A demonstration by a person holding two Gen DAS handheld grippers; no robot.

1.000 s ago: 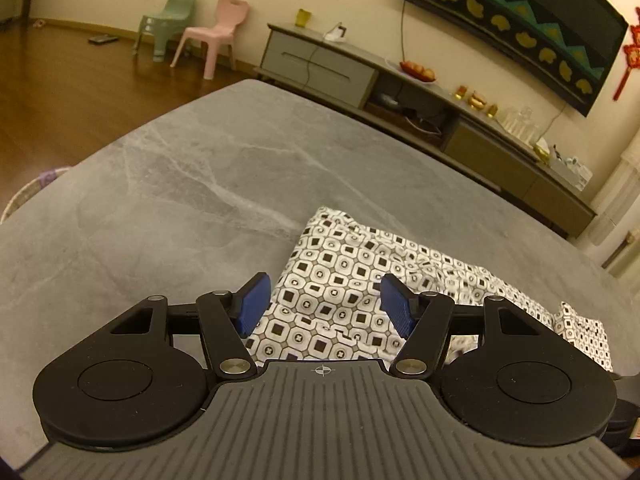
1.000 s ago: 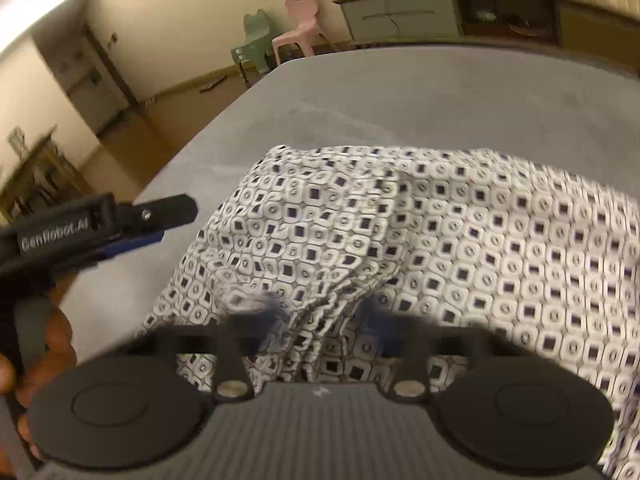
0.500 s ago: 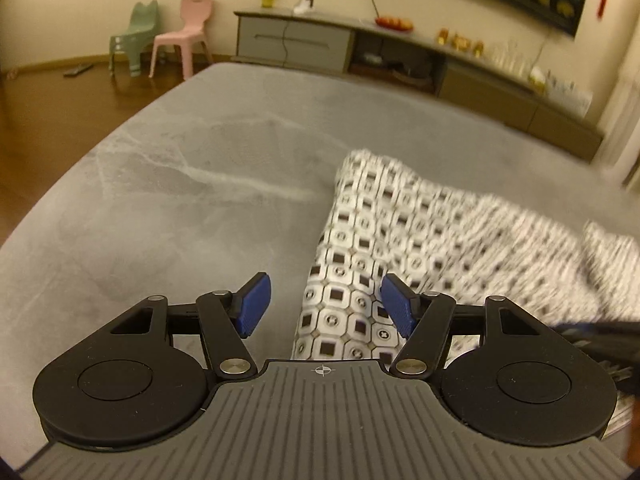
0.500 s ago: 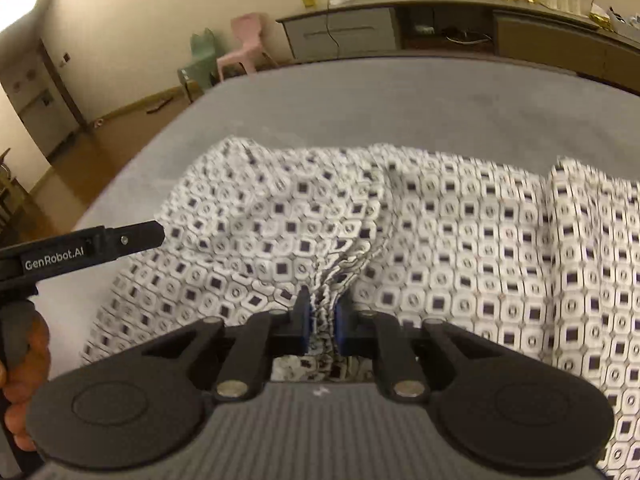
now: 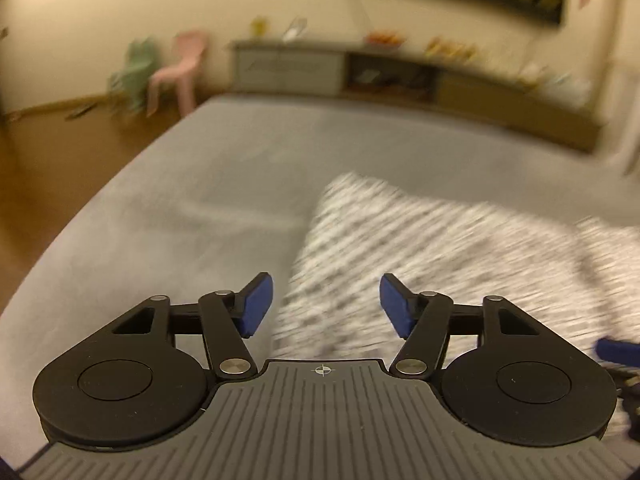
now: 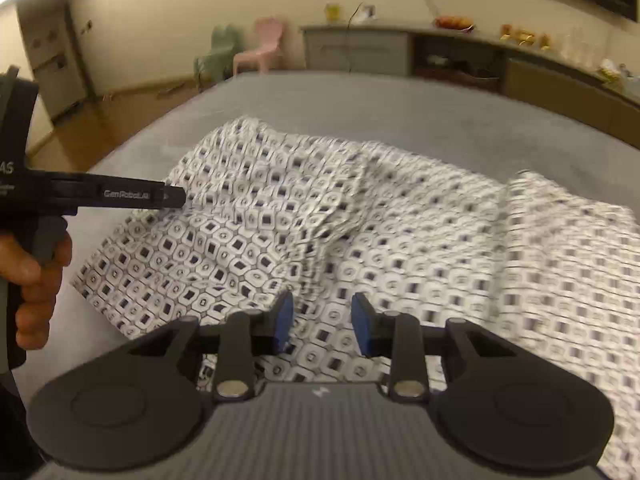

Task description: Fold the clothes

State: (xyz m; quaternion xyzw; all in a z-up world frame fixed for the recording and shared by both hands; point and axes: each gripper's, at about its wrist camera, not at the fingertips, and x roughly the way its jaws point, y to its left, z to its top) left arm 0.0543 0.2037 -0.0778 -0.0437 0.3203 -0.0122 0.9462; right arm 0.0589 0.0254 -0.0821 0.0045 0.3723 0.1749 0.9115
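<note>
A white garment with a black square pattern (image 6: pixel 360 232) lies rumpled on the grey table (image 6: pixel 400 112), with a raised fold down its middle. It is blurred in the left wrist view (image 5: pixel 420 248). My right gripper (image 6: pixel 322 322) is open and empty just above the garment's near part. My left gripper (image 5: pixel 326 304) is open and empty over the garment's left near edge. In the right wrist view the left gripper's side (image 6: pixel 120 194) reaches in from the left, held by a hand.
A low sideboard (image 6: pixel 440 56) runs along the far wall beyond the table (image 5: pixel 200 200). A pink chair (image 6: pixel 260 50) and a green chair (image 6: pixel 218 54) stand on the wooden floor at the far left.
My right gripper was shut on a fold of the garment half a second ago and has opened and let it go. The left gripper has shifted; its view is now blurred.
</note>
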